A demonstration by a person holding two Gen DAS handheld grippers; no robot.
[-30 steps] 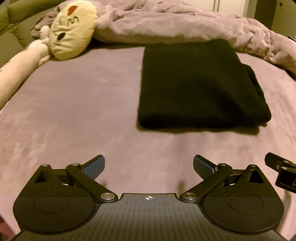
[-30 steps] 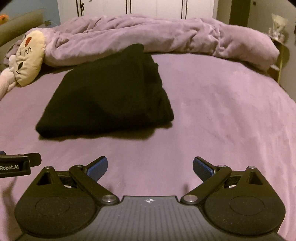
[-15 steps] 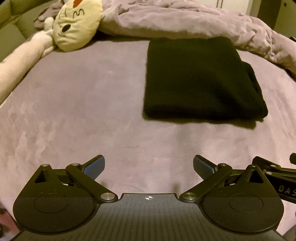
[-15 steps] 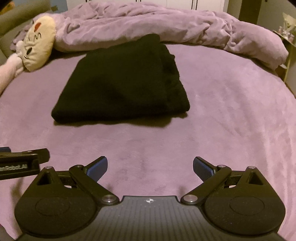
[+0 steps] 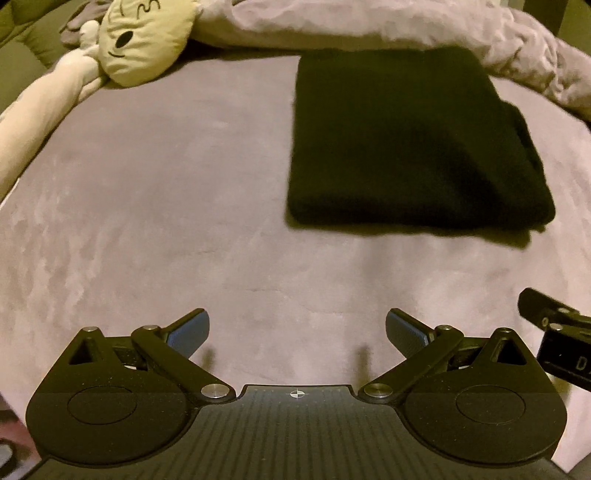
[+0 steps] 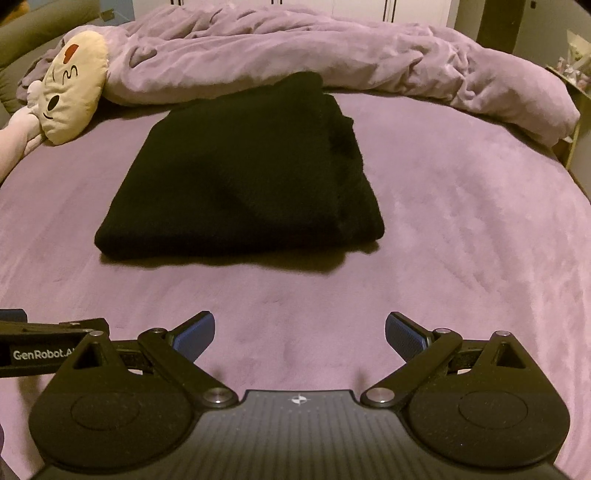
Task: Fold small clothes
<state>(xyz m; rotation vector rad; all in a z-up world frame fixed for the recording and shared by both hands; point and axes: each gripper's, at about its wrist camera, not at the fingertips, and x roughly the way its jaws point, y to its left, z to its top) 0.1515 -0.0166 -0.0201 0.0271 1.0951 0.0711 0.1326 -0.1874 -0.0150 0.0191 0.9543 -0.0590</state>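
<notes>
— On the bed, where is the garment?

— The folded black knit garment (image 5: 413, 140) (image 6: 240, 177) lies flat as a neat rectangle on the mauve plush bed cover (image 5: 166, 221) (image 6: 461, 240), with a bulkier layered edge along its right side.

— What sits beyond the garment?

— A rumpled mauve duvet (image 5: 369, 26) (image 6: 295, 55) is heaped right behind it, touching or just beside its far edge. To the garment's far left lies a cream round-faced plush toy (image 5: 144, 37) (image 6: 70, 92) with a pale pink limb trailing away from it.

— And the tools?

— Both are on the near side of the garment, well apart from it and over bare cover. The left hand-held gripper (image 5: 297, 330) has its blue-padded fingers spread wide, nothing between them. The right hand-held gripper (image 6: 299, 332) is likewise spread wide and carries nothing. Each appears at the edge of the other's view, so they are side by side.
</notes>
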